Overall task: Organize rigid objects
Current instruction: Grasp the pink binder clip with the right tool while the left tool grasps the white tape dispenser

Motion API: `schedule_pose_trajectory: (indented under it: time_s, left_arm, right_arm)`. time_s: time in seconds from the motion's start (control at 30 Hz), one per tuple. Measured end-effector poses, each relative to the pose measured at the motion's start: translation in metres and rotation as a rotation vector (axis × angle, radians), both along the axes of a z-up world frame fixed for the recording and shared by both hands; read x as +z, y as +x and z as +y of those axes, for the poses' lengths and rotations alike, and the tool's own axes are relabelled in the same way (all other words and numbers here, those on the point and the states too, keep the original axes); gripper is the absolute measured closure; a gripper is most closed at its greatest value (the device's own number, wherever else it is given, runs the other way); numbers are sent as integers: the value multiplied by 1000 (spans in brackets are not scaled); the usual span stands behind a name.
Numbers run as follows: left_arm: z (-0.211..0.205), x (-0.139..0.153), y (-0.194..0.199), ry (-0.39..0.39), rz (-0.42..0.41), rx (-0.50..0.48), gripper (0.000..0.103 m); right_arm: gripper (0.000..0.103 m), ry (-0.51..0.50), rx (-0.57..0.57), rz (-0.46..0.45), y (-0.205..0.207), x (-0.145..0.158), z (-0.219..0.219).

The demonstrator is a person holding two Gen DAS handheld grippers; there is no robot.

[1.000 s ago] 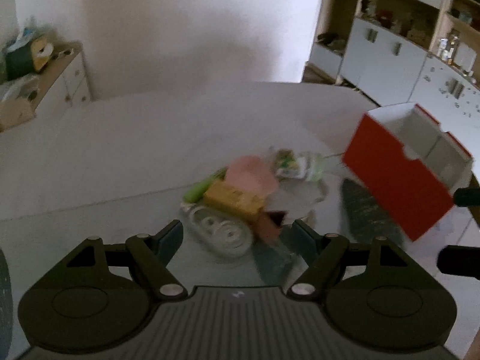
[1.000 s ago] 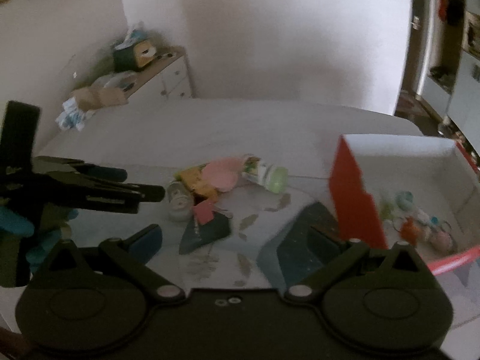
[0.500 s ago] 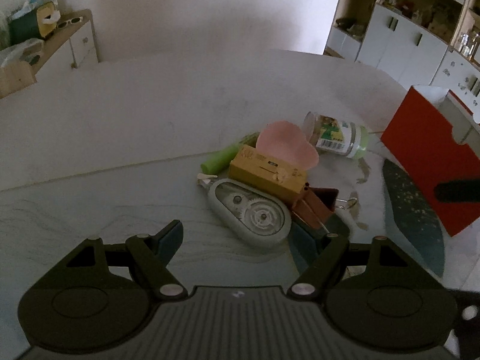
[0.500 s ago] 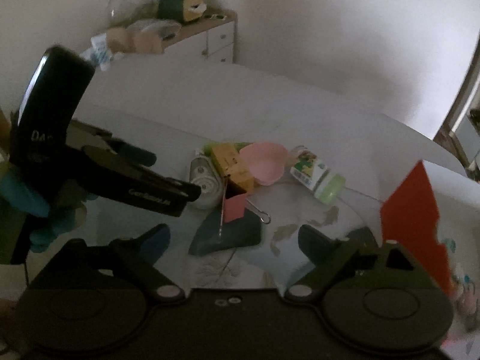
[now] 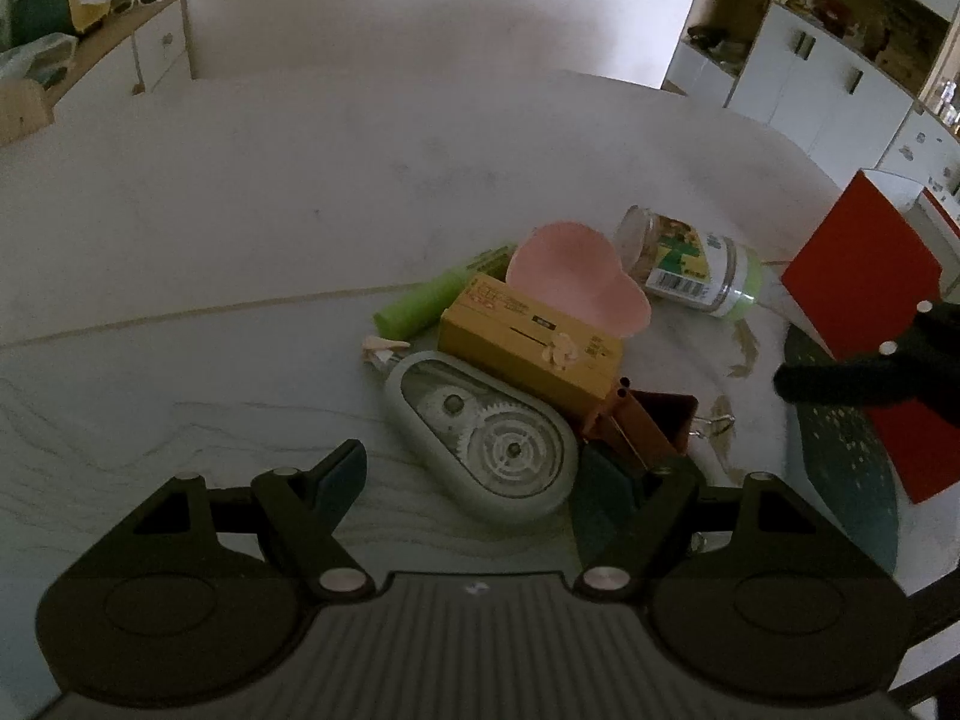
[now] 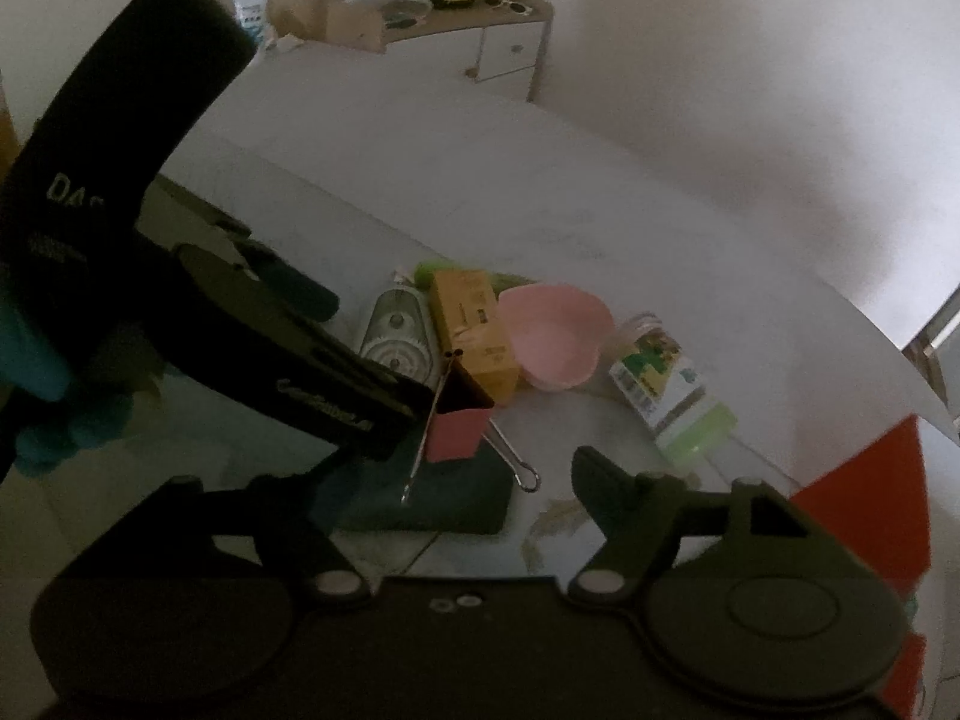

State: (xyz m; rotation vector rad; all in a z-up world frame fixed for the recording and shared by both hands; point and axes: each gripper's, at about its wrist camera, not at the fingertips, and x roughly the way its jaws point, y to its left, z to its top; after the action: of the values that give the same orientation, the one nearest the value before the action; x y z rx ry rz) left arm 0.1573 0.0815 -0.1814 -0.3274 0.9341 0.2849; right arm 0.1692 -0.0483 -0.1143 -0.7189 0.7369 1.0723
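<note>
A pile lies on the glossy table (image 5: 240, 210): a grey correction-tape dispenser (image 5: 480, 438), a yellow box (image 5: 528, 348), a pink heart-shaped bowl (image 5: 576, 276), a green marker (image 5: 426, 303), a green-lidded jar (image 5: 690, 264) on its side and a red binder clip (image 5: 654, 420). My left gripper (image 5: 471, 474) is open, its fingers either side of the dispenser's round end without touching it. My right gripper (image 6: 462, 480) is closing, its pads clear of the binder clip (image 6: 456, 426) just ahead. The left gripper's fingers (image 6: 336, 396) cross in front and hide the right gripper's left fingertip.
A red box (image 5: 864, 288) with white inner walls stands at the table's right side, also at the right edge (image 6: 864, 516). One of the right gripper's fingers (image 5: 840, 384) reaches in beside it. A cluttered sideboard (image 5: 120, 48) and white cabinets (image 5: 810, 72) line the walls.
Both grippers have come lower and nearer to the pile. The right view has rolled, its jaws have narrowed, and the red box has slid to its right edge.
</note>
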Motion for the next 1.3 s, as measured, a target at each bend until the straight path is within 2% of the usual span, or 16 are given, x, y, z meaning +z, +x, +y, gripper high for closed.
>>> schedule_pose_trajectory:
  time_s: [0.33,0.53,0.6,0.7,0.8,0.83,1.03,1.3]
  left_arm:
    - [-4,-5,9,45,-9,-5,21]
    - [-8,-8,10,88,-15,1,20]
    - [-9,-9,10,98,-18,3,20]
    - [-10,-9,10,107,-24,6,21]
    - [-9,-9,9,104,-32,13,22]
    - [-9,-9,8,107,-33,16,26]
    - [-4,-7,2,90,-36,13,27]
    - [-2,-5,-14,49,-40,27,27]
  right_arm:
    - [32,-9,41,6,6,-17,18]
    - [46,-16,29,24,8,-25,23]
    - [55,-26,28,21,6,-28,25]
    - [57,-29,22,6,4,-30,25]
    - [61,-22,6,6,3,-30,25]
    - [61,-21,5,6,0,-30,25]
    - [64,-10,-11,11,-4,-26,18]
    - [75,12,-74,37,-8,-12,1]
